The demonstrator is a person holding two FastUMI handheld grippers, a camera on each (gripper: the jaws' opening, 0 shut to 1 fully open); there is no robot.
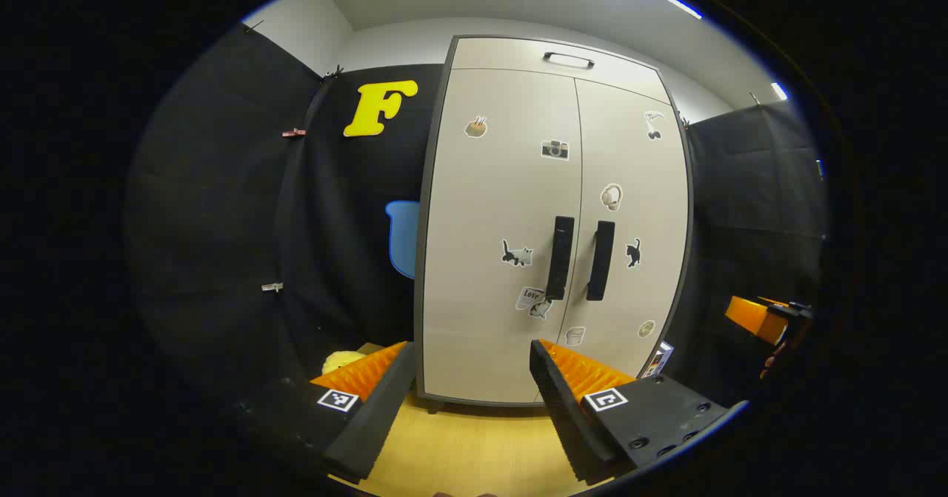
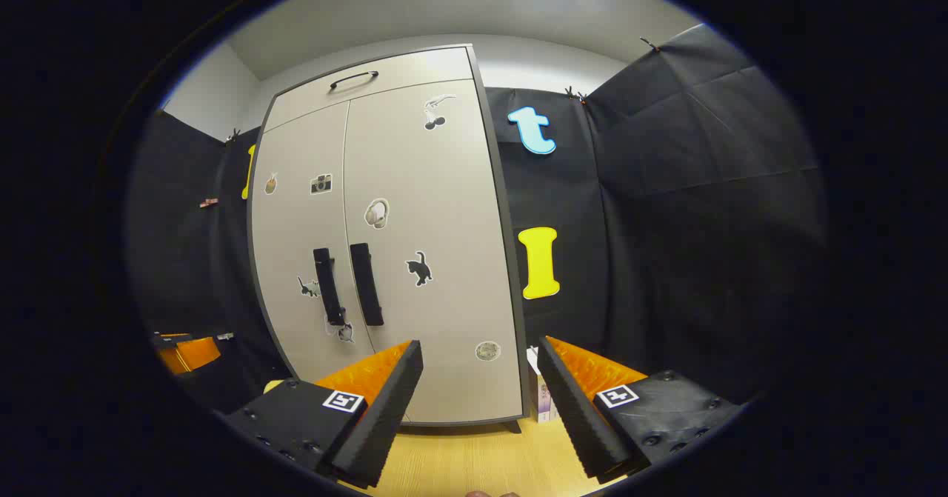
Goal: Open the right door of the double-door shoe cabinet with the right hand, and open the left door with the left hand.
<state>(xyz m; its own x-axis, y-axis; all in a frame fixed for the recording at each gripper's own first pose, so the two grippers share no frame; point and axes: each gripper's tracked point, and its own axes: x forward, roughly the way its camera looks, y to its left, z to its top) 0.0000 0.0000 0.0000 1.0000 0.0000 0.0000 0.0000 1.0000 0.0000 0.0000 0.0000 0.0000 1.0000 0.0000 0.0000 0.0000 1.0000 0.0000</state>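
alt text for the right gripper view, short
A pale double-door shoe cabinet stands closed, two black vertical handles side by side at the door seam. The open right gripper hangs short of it above a wooden floor.

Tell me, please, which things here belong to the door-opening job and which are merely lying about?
Job: shoe cabinet, right door, right handle, left door, left handle, right gripper, left gripper.

Lying about: small box beside the cabinet, yellow object, stickers.

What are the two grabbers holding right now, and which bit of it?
Nothing. The left gripper and right gripper are both open with empty space between their fingers, apart from the tall beige double-door shoe cabinet and its two black vertical handles.
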